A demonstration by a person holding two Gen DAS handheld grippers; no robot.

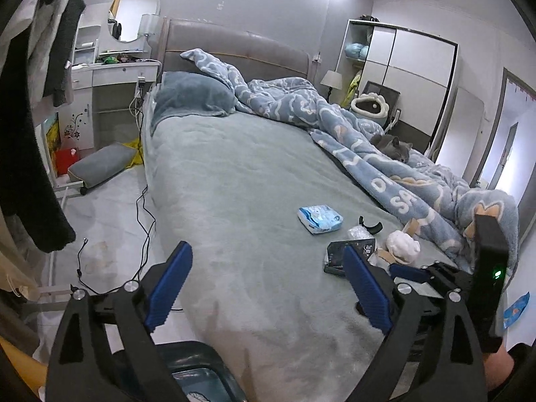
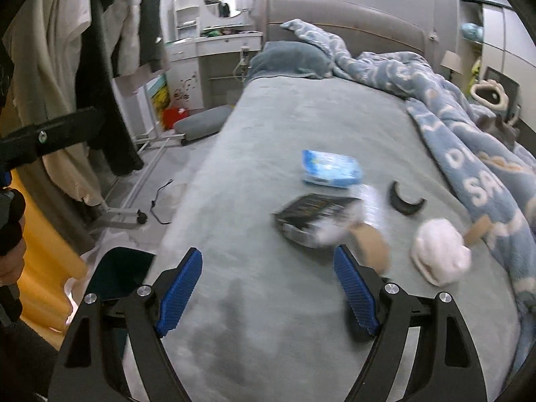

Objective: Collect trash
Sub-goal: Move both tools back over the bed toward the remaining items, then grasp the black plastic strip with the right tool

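Trash lies on the grey bed [image 2: 268, 127]: a blue tissue pack [image 2: 331, 169], a black wrapper [image 2: 310, 216], a clear plastic piece [image 2: 370, 202], a brown paper scrap [image 2: 370, 248], a white crumpled wad [image 2: 440, 256] and a black curved piece [image 2: 405, 201]. My right gripper [image 2: 268, 288] is open and empty, just short of the black wrapper. My left gripper [image 1: 264, 284] is open and empty over the bed's near end; the tissue pack [image 1: 320, 218], wrapper [image 1: 338, 251] and wad [image 1: 403, 246] lie ahead to its right. A dark bin [image 1: 197, 368] sits below it.
A blue patterned duvet [image 1: 335, 117] is bunched along the bed's right side, with a grey cat [image 1: 395, 147] on it. The bin [image 2: 117, 274] stands at the bed's foot. Cables [image 1: 144, 221], a grey cushion [image 1: 100, 164] and a clothes rack [image 2: 100, 50] occupy the floor at left.
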